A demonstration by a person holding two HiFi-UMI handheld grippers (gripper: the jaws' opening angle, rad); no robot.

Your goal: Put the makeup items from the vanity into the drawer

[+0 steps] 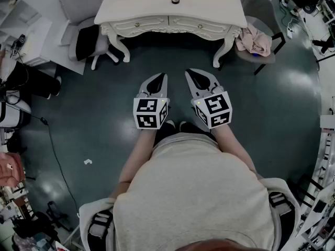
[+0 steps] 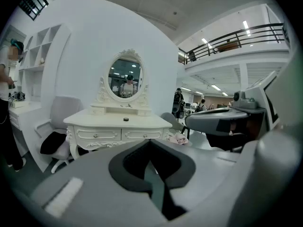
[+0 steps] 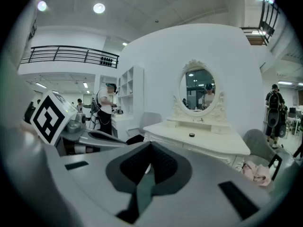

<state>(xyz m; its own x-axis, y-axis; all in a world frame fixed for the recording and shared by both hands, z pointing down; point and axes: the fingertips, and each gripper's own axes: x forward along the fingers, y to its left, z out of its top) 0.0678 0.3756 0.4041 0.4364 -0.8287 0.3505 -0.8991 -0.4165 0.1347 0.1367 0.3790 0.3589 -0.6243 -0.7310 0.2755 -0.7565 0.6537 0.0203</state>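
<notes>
Left claw (image 1: 161, 80): its jaws are together and hold nothing.
Right claw (image 1: 191, 76): pressed shut and empty, just beside the left claw.
Makeup item (image 1: 175, 0): a small dark round piece on the desk (image 1: 220, 9) top, well ahead of both claws and untouched.
Drawers (image 1: 138, 22): both fronts sit flush, ahead of the claws and below the item, apparently closed.
Risk, shut jaws: a claw arriving closed would likely nudge the low item away instead of straddling it.
Risk, order: lifting the item first leaves a shut drawer and one free claw to pull a small knob.
Risk, chair (image 1: 254, 41): it stands ahead and right of the right claw, draped in pink cloth, and a wide swing could snag it.
</notes>
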